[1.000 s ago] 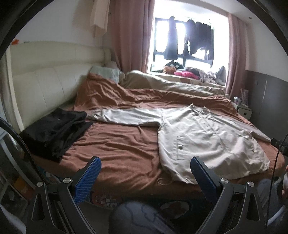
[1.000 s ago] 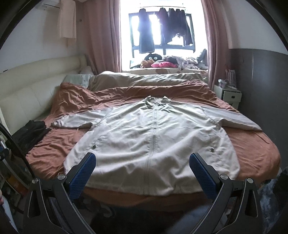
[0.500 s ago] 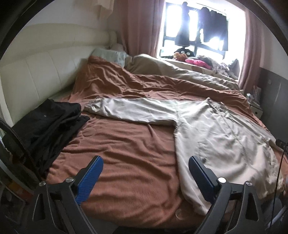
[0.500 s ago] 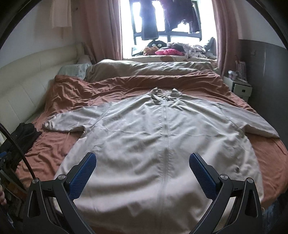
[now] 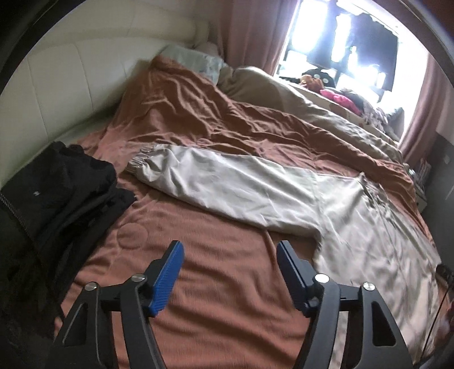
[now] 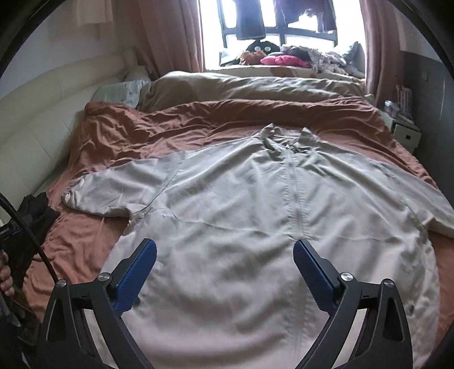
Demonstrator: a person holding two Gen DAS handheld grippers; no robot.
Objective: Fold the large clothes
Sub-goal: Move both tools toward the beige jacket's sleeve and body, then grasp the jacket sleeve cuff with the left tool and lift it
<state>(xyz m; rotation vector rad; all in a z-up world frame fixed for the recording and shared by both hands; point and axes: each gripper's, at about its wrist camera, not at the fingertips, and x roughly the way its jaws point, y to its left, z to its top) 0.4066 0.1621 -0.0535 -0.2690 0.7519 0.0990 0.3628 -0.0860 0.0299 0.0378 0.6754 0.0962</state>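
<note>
Where rust bedspread (image 6: 147, 127) wrinkles, smooth beige jacket (image 6: 241, 204)

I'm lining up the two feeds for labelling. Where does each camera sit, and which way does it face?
Left wrist: on the left gripper, tilted down over the brown bedspread toward the beige jacket sleeve and the black clothes; its blue fingers, which have just been closing, hold nothing.
Right wrist: on the right gripper, above the jacket's front, facing the window; its fingers and a hand show.
Shared: jacket, bedspread, black clothes, window.
</note>
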